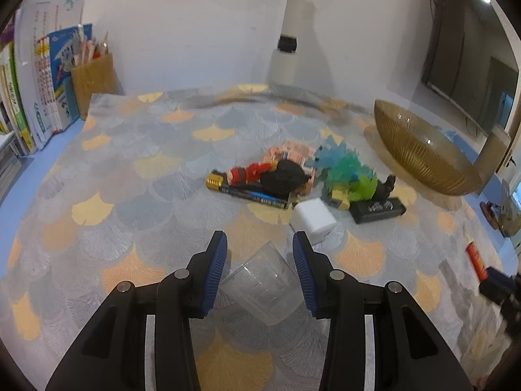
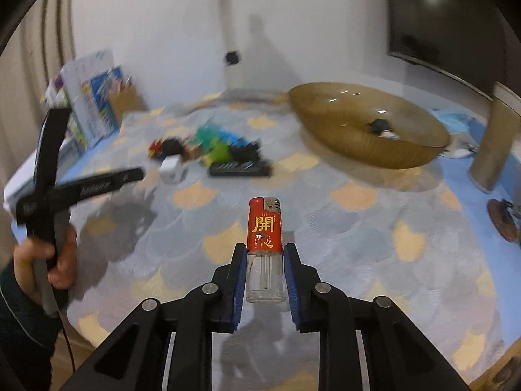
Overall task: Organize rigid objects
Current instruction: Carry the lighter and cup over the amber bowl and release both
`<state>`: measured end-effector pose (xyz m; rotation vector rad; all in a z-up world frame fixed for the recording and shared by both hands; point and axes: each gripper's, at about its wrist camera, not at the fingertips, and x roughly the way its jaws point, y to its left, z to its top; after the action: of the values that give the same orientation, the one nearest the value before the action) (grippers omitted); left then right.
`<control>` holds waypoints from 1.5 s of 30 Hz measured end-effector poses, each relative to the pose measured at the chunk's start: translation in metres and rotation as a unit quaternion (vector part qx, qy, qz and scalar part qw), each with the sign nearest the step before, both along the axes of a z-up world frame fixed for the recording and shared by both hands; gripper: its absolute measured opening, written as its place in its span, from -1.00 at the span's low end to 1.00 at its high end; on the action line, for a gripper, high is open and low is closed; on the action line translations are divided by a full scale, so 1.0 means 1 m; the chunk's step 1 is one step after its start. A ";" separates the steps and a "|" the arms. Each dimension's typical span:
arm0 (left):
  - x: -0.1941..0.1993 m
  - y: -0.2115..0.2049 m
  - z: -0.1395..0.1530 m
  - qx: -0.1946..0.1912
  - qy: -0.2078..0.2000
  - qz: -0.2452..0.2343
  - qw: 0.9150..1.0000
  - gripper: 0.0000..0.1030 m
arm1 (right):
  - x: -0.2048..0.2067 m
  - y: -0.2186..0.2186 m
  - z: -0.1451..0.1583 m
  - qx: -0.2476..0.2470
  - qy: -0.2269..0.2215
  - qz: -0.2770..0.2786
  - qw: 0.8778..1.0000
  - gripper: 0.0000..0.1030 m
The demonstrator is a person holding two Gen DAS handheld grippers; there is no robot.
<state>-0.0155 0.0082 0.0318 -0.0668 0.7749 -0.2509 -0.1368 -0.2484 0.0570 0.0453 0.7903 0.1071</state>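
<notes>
My left gripper [image 1: 260, 244] is shut on a clear plastic measuring cup [image 1: 262, 283], held between its blue pads above the patterned cloth. My right gripper [image 2: 264, 254] is shut on a red and clear lighter [image 2: 264, 247], upright between its pads. A pile of toys lies mid-table: a black-haired figure [image 1: 283, 177], a green-blue spiky figure [image 1: 348, 172], a white cube [image 1: 312, 220], a black stand [image 1: 379, 210] and a battery pack [image 1: 247, 190]. A brown glass bowl [image 1: 420, 150] stands at the right; in the right wrist view it [image 2: 325, 110] holds a small dark object [image 2: 381, 128].
Books [image 1: 42, 88] and a wooden pen holder [image 1: 92, 78] stand at the far left. A white pole [image 1: 291, 32] rises at the back. A dark screen [image 2: 456, 19] hangs on the right wall. The left hand-held gripper [image 2: 52, 192] shows in the right wrist view.
</notes>
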 end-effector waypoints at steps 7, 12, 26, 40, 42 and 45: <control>-0.023 -0.019 0.021 -0.012 -0.016 -0.027 0.999 -0.26 | 0.000 -0.070 0.021 0.097 -0.013 -0.057 0.994 -0.57; -0.027 -0.041 0.066 -0.027 -0.051 -0.064 0.996 -0.27 | 0.014 -0.114 0.031 0.143 -0.019 -0.093 0.985 -0.57; 0.075 -0.231 0.087 0.023 -0.022 -0.191 0.981 -0.27 | 0.117 -0.160 0.063 0.065 0.026 -0.122 0.990 -0.57; 0.071 -0.138 0.108 -0.054 -0.022 -0.123 0.991 0.68 | 0.131 -0.171 0.046 0.050 0.061 -0.138 0.987 -0.07; 0.059 -0.105 0.112 -0.063 -0.031 -0.084 0.994 0.68 | 0.117 -0.172 0.046 0.085 0.053 -0.136 0.986 -0.05; 0.030 -0.057 0.113 -0.062 -0.041 -0.018 0.997 0.68 | 0.096 -0.162 0.043 0.112 0.048 -0.129 0.984 -0.02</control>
<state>0.0142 -0.0484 0.1452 -0.1592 0.6795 -0.3342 -0.0404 -0.4108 0.0997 0.3674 0.8603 -0.0530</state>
